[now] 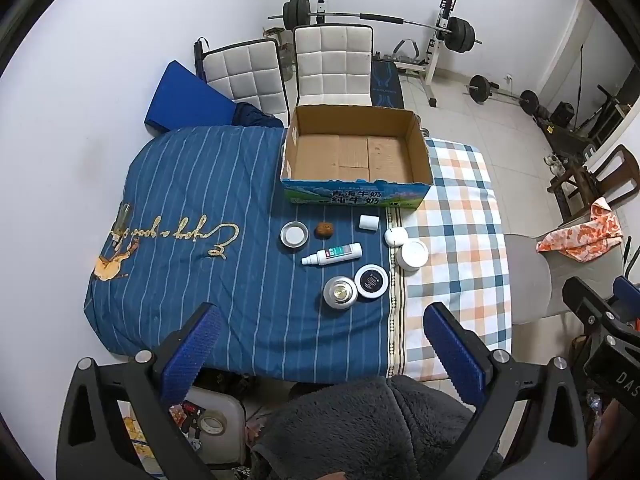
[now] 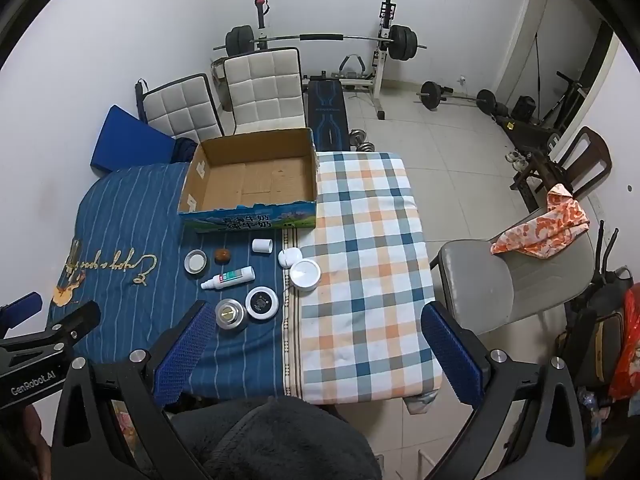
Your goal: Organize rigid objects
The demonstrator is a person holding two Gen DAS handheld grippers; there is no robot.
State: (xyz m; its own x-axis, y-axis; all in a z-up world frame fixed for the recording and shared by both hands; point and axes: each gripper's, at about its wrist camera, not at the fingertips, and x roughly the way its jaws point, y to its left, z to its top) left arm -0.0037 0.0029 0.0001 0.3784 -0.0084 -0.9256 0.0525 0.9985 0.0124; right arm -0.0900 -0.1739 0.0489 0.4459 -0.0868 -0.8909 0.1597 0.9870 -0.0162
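An empty cardboard box [image 1: 354, 152] [image 2: 256, 178] stands at the table's far side. In front of it lie several small items: a round tin lid [image 1: 294, 234], a brown lump [image 1: 322, 229], a white cap [image 1: 368, 223], a white spray bottle [image 1: 332, 254] [image 2: 228, 278] on its side, two white jars [image 1: 412, 255] [image 2: 305, 274], a black-topped tin [image 1: 372, 281] [image 2: 261, 303] and a silver tin [image 1: 340, 292] [image 2: 230, 314]. My left gripper [image 1: 324, 346] hangs open high over the near edge, holding nothing. My right gripper [image 2: 320, 350] is open too, above the checked cloth.
The table wears a blue striped cloth [image 1: 200, 200] and a checked cloth [image 1: 452, 240]. Two white chairs [image 1: 288, 68] stand behind it, a grey chair [image 2: 500, 280] with an orange cloth to the right. A barbell rack [image 2: 320, 40] and weights fill the back. A dark fleece sleeve [image 1: 360, 424] lies below.
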